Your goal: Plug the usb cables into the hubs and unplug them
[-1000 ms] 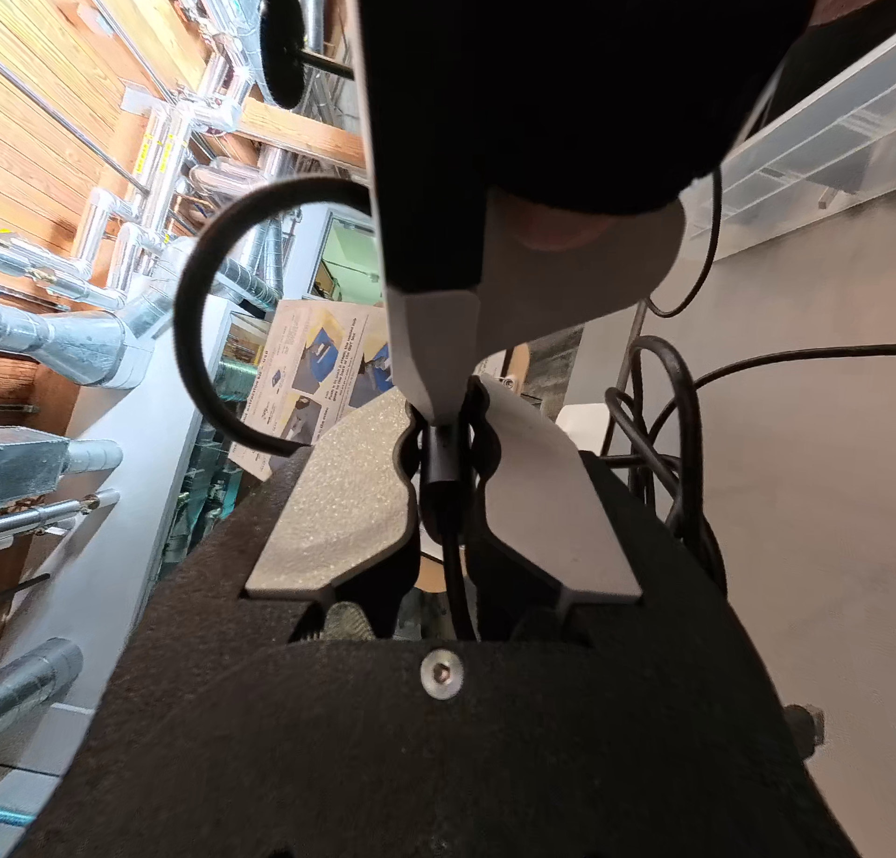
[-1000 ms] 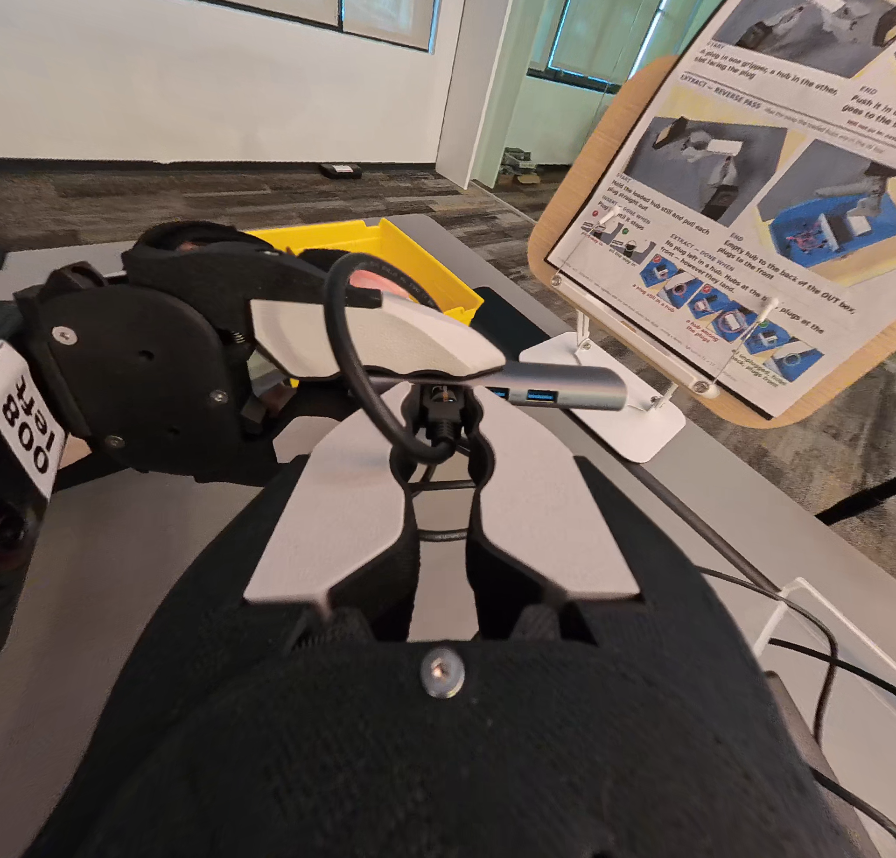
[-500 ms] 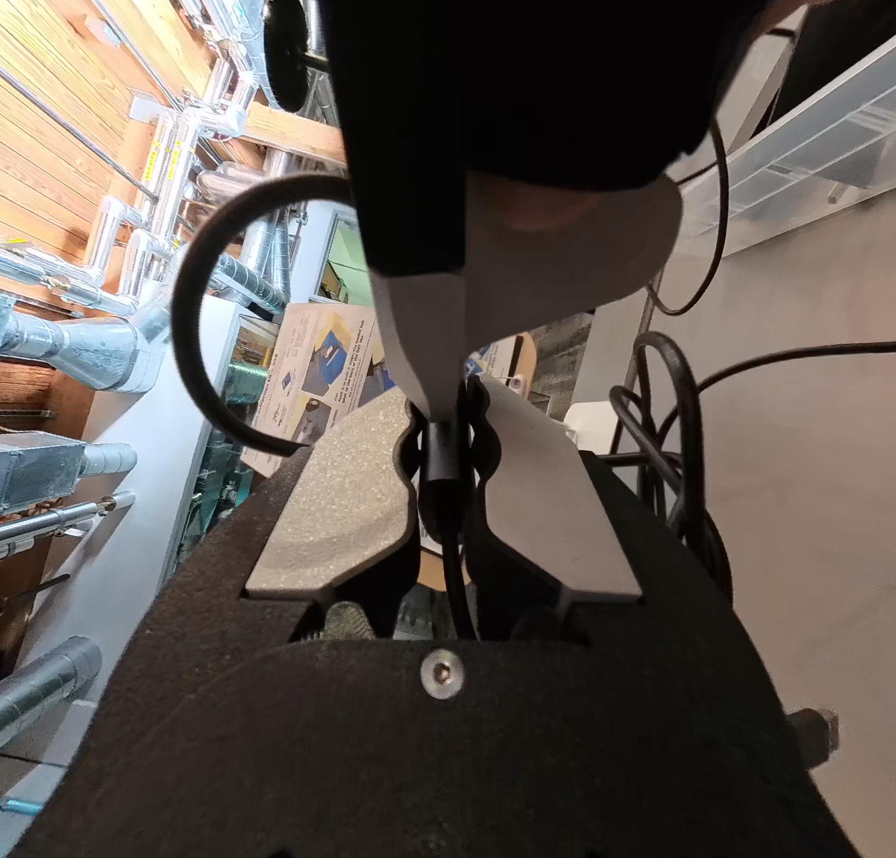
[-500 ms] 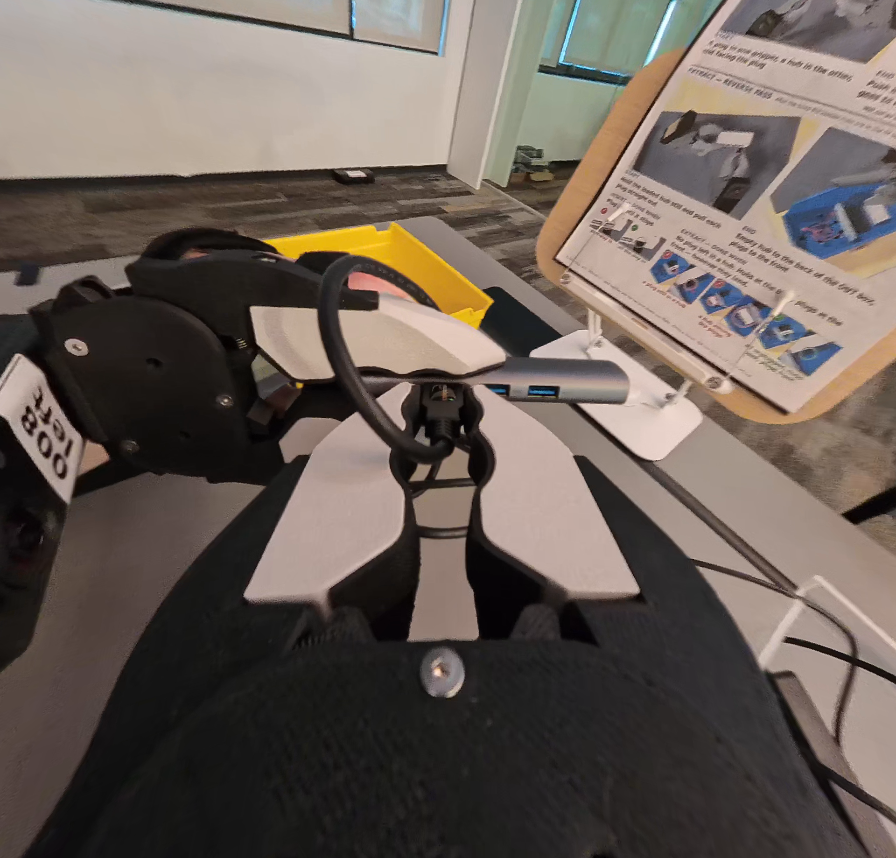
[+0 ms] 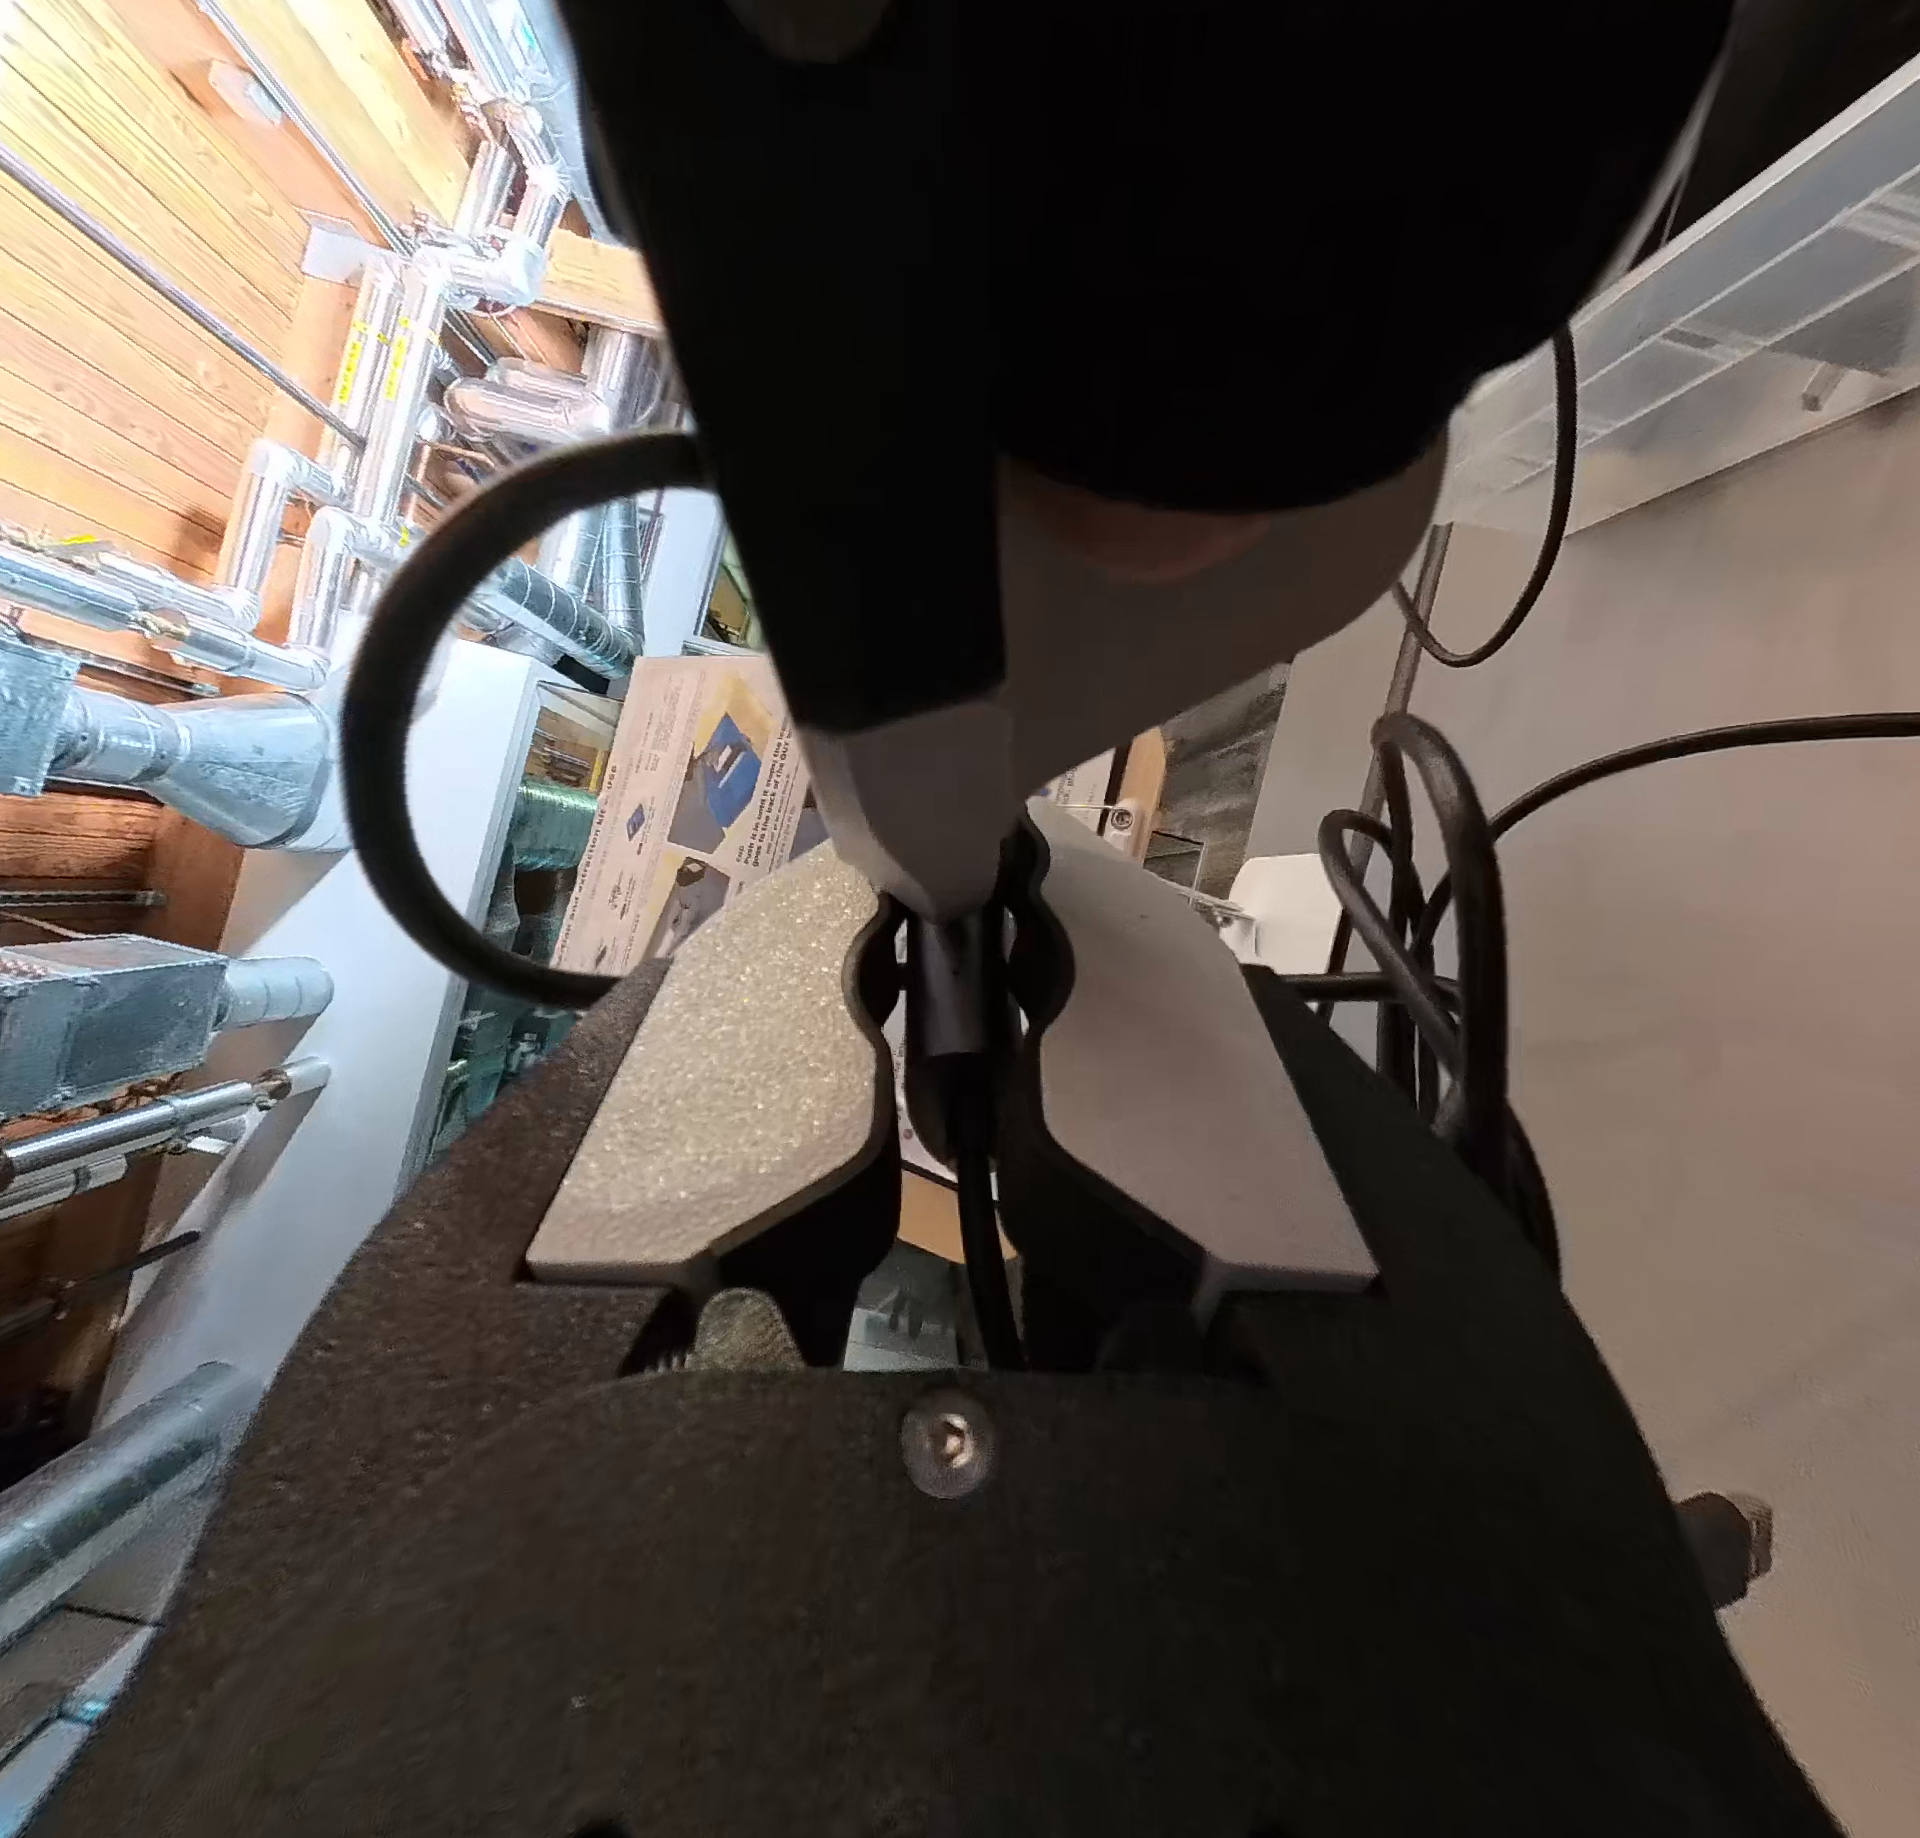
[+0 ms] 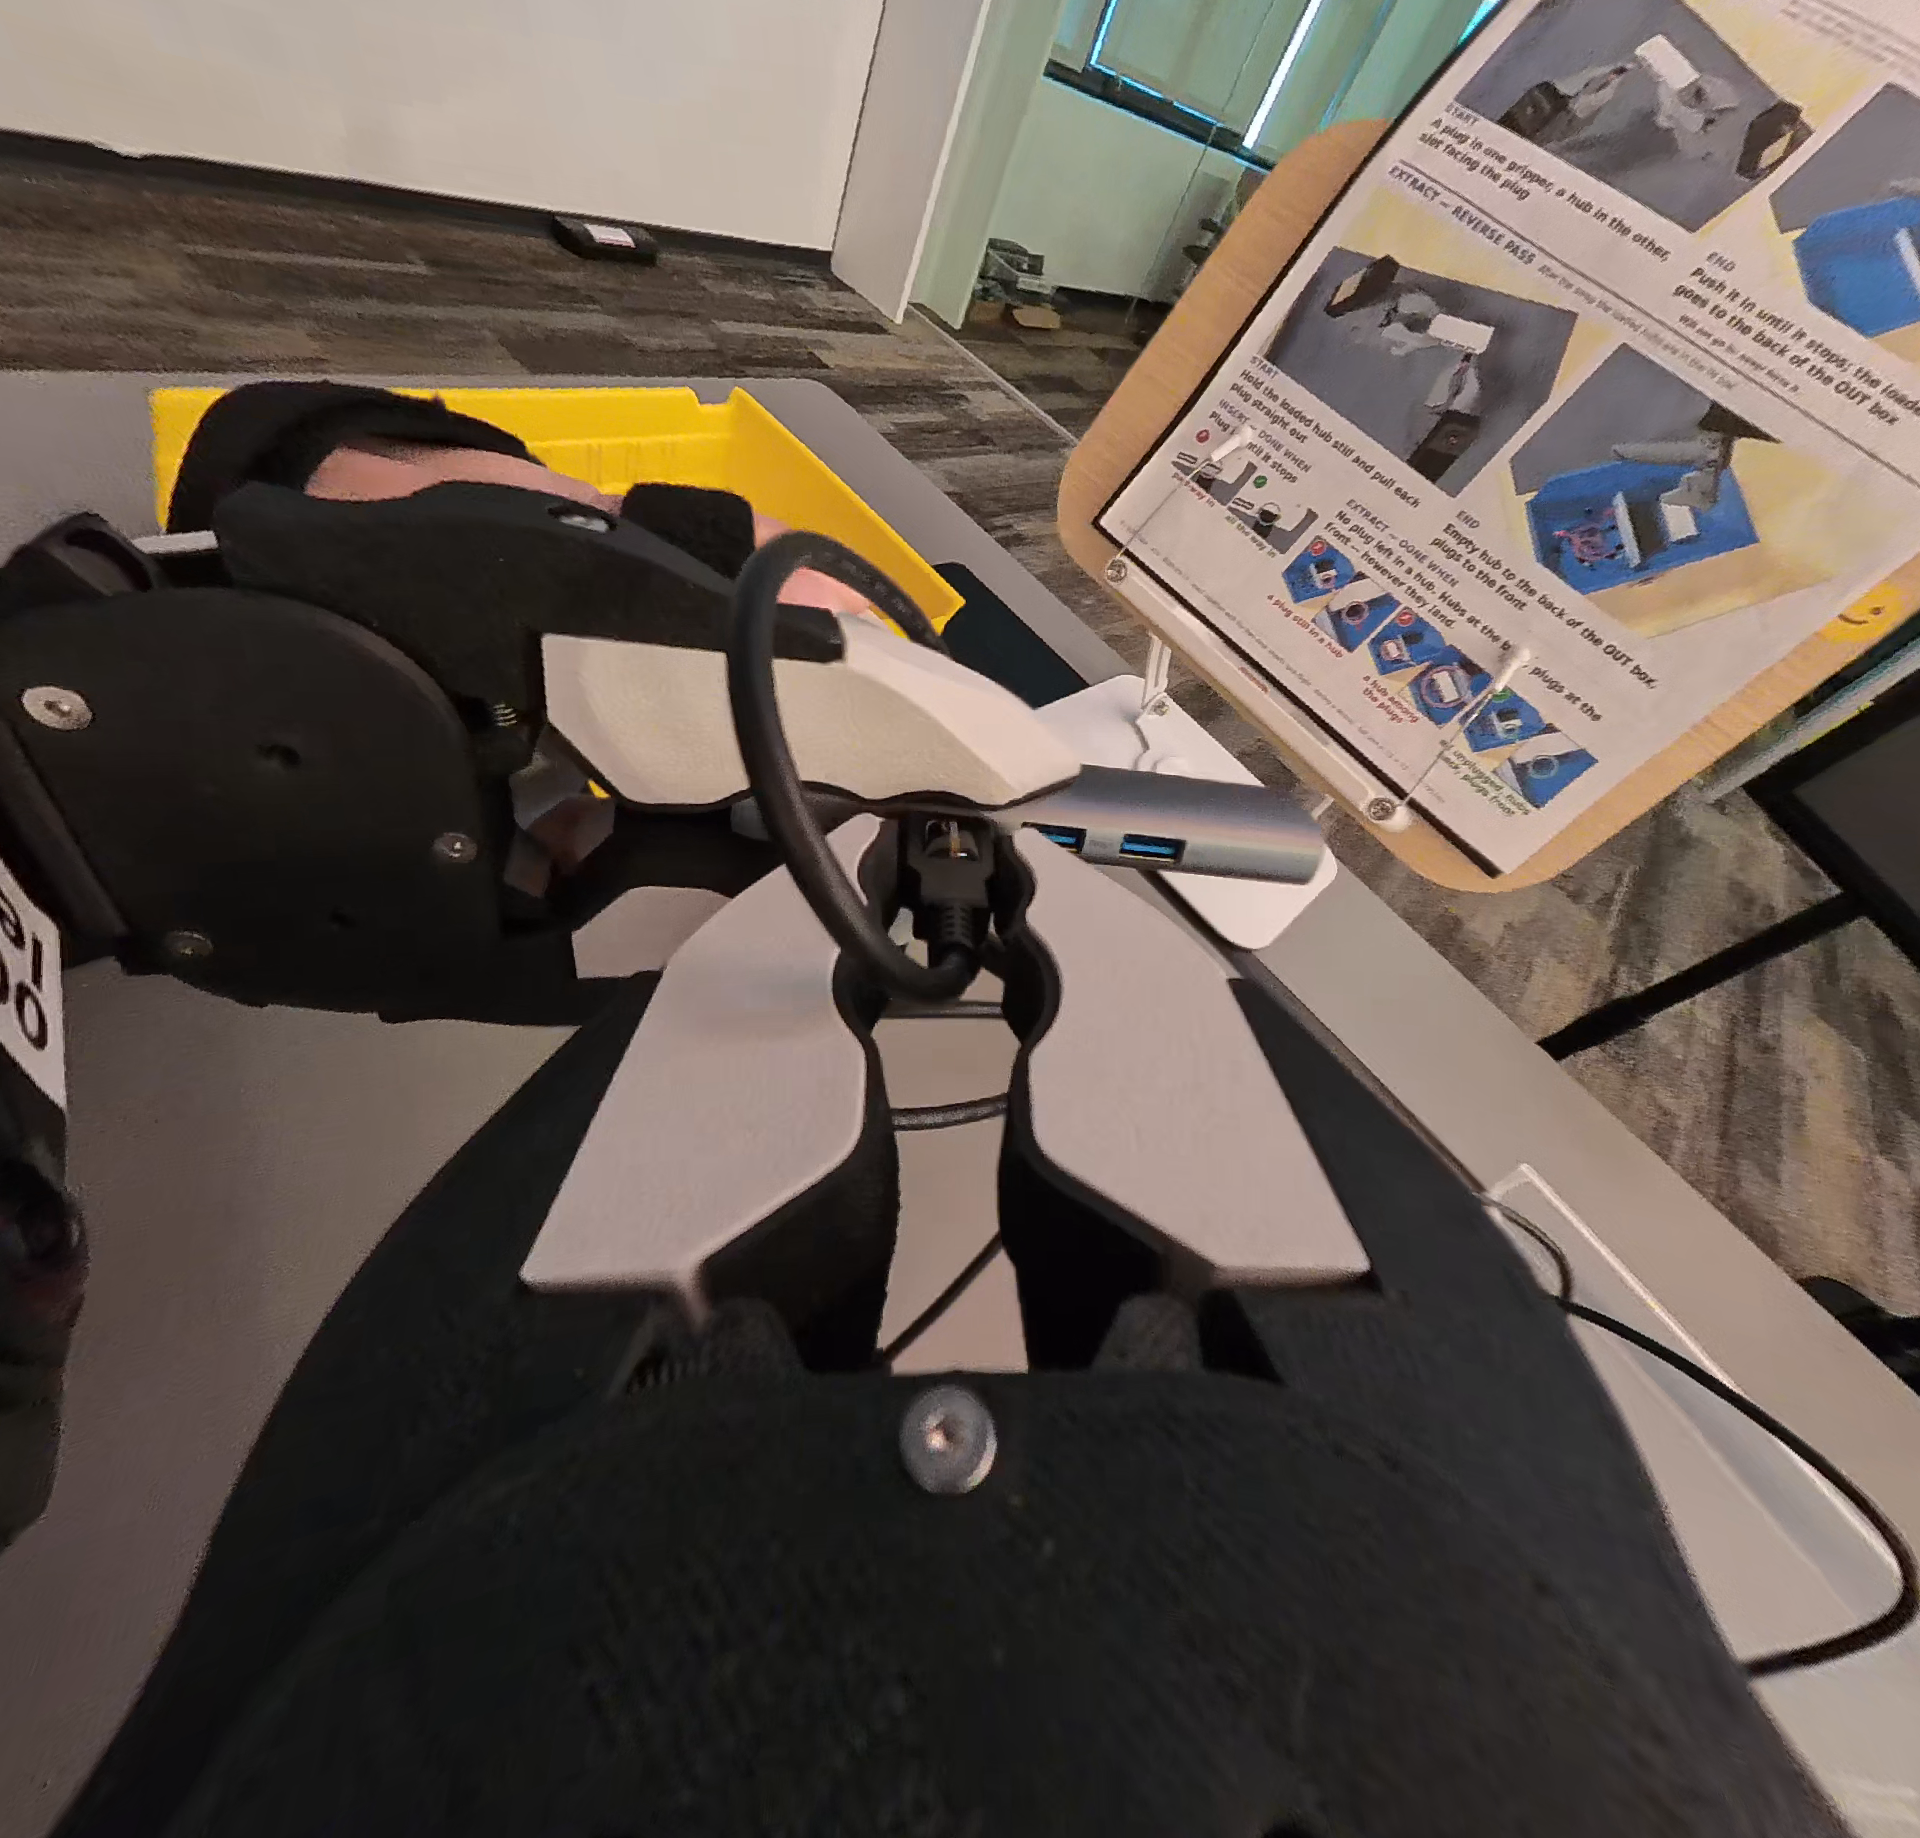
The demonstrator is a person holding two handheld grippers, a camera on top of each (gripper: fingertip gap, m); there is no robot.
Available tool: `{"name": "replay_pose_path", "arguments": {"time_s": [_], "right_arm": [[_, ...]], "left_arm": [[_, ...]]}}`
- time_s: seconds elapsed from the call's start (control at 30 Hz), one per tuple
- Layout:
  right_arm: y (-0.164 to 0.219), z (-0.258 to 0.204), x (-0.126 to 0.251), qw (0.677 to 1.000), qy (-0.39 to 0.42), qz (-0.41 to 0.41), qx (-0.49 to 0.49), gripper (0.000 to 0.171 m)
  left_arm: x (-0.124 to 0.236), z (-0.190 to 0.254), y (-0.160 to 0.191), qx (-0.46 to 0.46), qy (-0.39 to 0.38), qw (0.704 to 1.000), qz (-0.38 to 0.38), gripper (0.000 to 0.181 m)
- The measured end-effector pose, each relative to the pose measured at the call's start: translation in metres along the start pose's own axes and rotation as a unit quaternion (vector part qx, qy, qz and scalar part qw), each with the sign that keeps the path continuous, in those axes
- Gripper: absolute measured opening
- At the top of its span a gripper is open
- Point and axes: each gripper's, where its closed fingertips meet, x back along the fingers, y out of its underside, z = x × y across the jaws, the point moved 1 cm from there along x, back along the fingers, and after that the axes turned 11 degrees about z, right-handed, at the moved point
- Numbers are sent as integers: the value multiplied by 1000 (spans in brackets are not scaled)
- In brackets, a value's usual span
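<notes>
Hub (image 6: 1195, 824) pinched in my left tongs (image 6: 1023, 786), plug (image 6: 951, 879) clamped in my right tongs (image 6: 948, 941) — meeting its side, seating unclear.

Beyond the fingertips in the right wrist view: white wall (image 6: 436, 53), dark patterned carpet (image 6: 436, 302), green-tinted windows (image 6: 1174, 12) lit from outside. Under the fingers, grey table (image 6: 260, 1165). Left of the fingers in the left wrist view: wooden plank ceiling (image 5: 114, 261), silver ducts (image 5: 208, 749).

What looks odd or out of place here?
Nothing is broken or spilled. The one untidy thing is the black cable: it curls in a big loop from the plug held by the right gripper across the left gripper holding the grey hub.
</notes>
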Motion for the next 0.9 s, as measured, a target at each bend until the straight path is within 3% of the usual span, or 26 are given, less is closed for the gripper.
{"name": "replay_pose_path", "arguments": {"time_s": [0.5, 0.53, 0.6, 0.63, 0.7, 0.9], "right_arm": [[-3, 0, 4, 996, -61, 9, -68, 17], [-4, 2, 7, 996, -61, 12, -69, 18], [-32, 22, 31, 993, -36, 74, -81, 17], [-40, 37, 44, 992, -12, 93, -80, 17], [-40, 53, 51, 991, -9, 94, -99, 17], [-27, 48, 42, 987, -77, 61, -123, 17]], "left_arm": [[2, -2, -4, 16, -3, 1000, 21, 17], [1, -2, -1, 15, -2, 1000, 10, 17], [2, 3, 63, 1, 23, 991, -131, 17], [6, -4, 65, 15, 7, 994, -107, 17], [10, -27, 30, 60, -29, 998, -20, 16], [8, -25, 19, 33, -10, 999, -21, 16]]}}
